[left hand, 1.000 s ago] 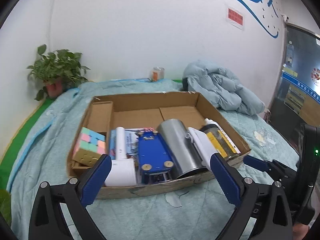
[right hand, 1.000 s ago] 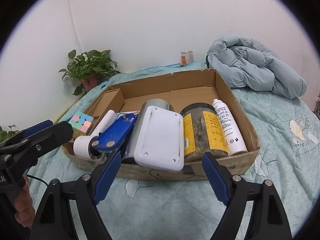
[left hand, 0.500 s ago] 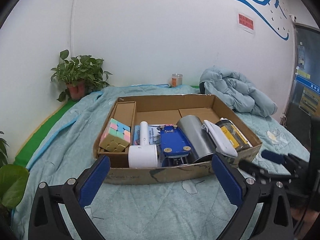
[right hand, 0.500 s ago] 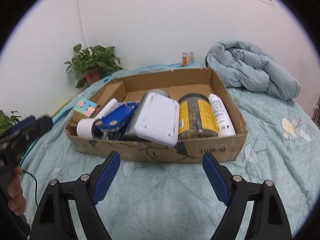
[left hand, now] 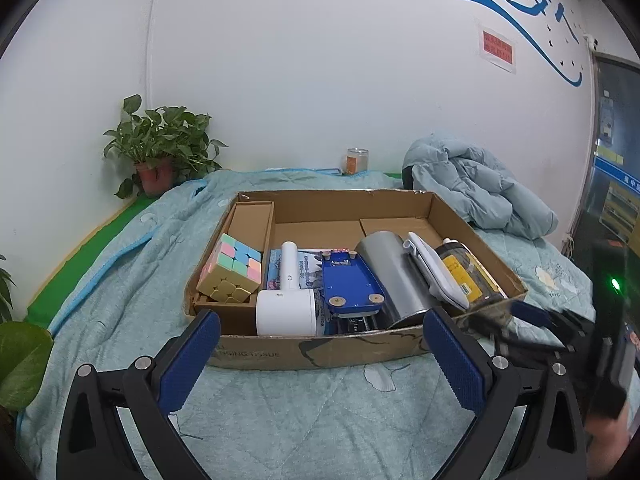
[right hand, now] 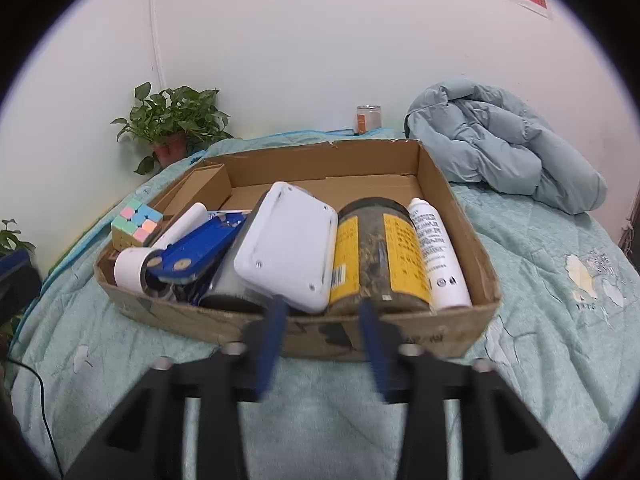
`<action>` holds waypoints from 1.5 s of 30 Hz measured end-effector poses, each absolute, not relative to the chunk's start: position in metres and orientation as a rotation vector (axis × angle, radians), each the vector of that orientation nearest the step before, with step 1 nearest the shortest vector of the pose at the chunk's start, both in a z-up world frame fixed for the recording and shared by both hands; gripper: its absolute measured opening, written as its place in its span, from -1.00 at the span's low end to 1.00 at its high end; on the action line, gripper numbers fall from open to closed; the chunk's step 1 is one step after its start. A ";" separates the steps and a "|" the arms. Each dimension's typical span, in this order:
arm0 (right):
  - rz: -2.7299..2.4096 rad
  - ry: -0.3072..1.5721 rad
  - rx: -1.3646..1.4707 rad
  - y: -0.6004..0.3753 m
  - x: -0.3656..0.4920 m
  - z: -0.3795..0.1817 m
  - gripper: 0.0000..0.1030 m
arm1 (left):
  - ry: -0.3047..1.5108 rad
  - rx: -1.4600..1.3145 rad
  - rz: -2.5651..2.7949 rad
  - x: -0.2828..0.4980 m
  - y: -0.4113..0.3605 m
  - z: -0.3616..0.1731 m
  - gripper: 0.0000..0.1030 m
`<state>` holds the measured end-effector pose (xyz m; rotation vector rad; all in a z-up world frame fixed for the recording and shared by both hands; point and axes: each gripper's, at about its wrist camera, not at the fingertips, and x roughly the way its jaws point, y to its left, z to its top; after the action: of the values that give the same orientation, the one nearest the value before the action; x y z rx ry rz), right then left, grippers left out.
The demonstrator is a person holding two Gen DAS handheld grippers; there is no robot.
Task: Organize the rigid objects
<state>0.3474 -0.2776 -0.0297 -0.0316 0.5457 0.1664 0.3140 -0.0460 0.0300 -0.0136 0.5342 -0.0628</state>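
Note:
A cardboard box (left hand: 304, 350) lies on a teal quilt. Inside, left to right, are a pastel puzzle cube (left hand: 232, 270), a white handheld device (left hand: 286, 310), a blue device (left hand: 350, 284), a silver cylinder (left hand: 394, 276), a white flat case (right hand: 286, 244), a yellow-labelled jar (right hand: 378, 252) and a white bottle (right hand: 438, 256). My left gripper (left hand: 320, 316) stands open just short of the box's near wall, holding nothing. My right gripper (right hand: 323, 306) hovers at the near wall (right hand: 436, 330) below the jar; its blurred jaws are closing with nothing between them.
A crumpled pale blue duvet (right hand: 504, 148) lies behind the box on the right. A potted plant (left hand: 160, 148) and a small orange jar (left hand: 355, 160) stand against the white wall. Bare quilt (right hand: 560, 264) spreads right of the box.
The left view has drawn back from the box, which now looks smaller and more central. The right gripper's fingers have come much closer together and are blurred.

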 end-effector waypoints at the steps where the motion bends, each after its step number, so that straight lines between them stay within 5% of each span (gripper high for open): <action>1: 0.158 0.533 -0.027 -0.279 0.340 -0.031 0.68 | 0.529 -0.010 -0.056 0.314 -0.046 0.029 0.99; 45: 0.084 0.553 -0.112 -0.250 0.307 -0.033 0.70 | 0.639 -0.025 -0.096 0.328 -0.057 -0.004 0.99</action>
<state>0.3069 -0.2501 -0.0333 -0.1122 0.5527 0.0844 0.3284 -0.0571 -0.0041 -0.0248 0.6392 -0.0957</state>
